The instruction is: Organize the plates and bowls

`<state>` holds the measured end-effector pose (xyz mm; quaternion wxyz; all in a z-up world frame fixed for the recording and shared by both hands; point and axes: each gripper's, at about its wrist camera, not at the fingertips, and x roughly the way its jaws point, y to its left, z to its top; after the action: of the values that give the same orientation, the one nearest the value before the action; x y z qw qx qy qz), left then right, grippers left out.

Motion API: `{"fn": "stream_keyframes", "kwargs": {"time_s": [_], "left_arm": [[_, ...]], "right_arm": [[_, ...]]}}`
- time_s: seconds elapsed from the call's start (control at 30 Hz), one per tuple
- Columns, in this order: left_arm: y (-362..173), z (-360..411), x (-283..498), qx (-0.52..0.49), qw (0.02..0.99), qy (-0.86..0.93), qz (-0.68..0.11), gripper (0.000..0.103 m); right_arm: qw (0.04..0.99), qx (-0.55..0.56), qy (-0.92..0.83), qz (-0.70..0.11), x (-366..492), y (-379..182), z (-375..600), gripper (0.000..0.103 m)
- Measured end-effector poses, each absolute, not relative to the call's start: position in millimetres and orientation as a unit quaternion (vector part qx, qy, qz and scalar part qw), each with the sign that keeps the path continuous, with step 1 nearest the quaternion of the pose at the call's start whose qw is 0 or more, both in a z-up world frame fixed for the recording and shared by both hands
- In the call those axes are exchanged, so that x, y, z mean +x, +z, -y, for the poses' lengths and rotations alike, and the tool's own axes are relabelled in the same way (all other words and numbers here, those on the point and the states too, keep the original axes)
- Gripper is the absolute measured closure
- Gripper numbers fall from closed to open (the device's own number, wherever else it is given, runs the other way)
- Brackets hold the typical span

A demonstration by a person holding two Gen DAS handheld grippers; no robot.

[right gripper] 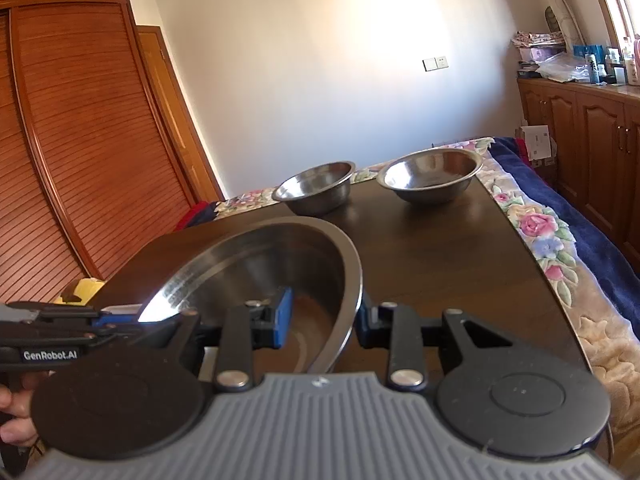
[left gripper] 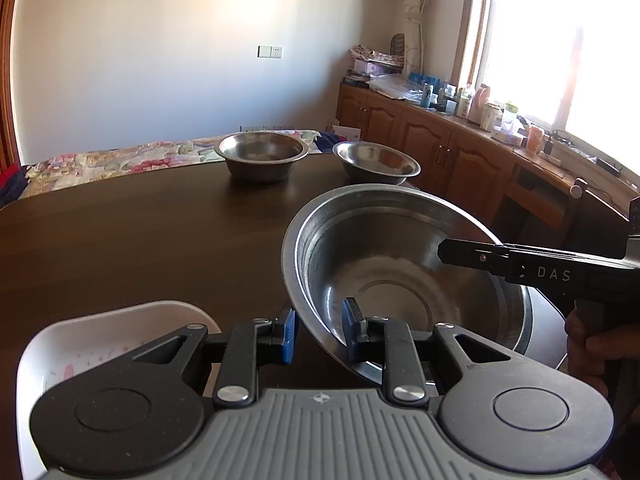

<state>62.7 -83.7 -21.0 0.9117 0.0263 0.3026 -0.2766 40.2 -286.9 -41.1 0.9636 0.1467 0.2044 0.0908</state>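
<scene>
Dark wood table (left gripper: 140,232) fills mid-frame in both views, w/ a flowered bedspread (right gripper: 536,224) past its far edge & wood cabinets (left gripper: 420,132) under a bright window at upper right of the left view. Big steel bowl (left gripper: 400,280) sits low-center, tilted & looks lifted off the table; I've got it by opposite sides of the rim. My left gripper (left gripper: 318,334) straddles the near rim at bottom center of its view, one blue pad inside, one outside, jaws narrowed to about rim thickness, so it looks clamped, tho exact contact on the outer pad is hard to tell. My right gripper (right gripper: 324,322) does the same on the other rim, w/ rim running between its pads. Two holds prob. because the bowl's wide & would tip from one side. Two smaller steel bowls sit upright near the far edge, well apart from mine: left one (left gripper: 262,156) straight-walled, right one (left gripper: 376,162) flared. White plate (left gripper: 80,344) lies lower left, partly under my left gripper. Likely next: nest the bowls.
</scene>
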Motion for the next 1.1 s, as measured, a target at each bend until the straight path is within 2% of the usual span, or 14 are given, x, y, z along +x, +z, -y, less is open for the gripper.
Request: {"fn": "stream_keyframes", "kwargs": {"time_s": [1.1], "left_arm": [[-32,72,55,0.021,0.914,-0.262,-0.308,0.075]], "right_arm": [[0.961,0.125,0.098,-0.227,35,-51,269,0.069]]}}
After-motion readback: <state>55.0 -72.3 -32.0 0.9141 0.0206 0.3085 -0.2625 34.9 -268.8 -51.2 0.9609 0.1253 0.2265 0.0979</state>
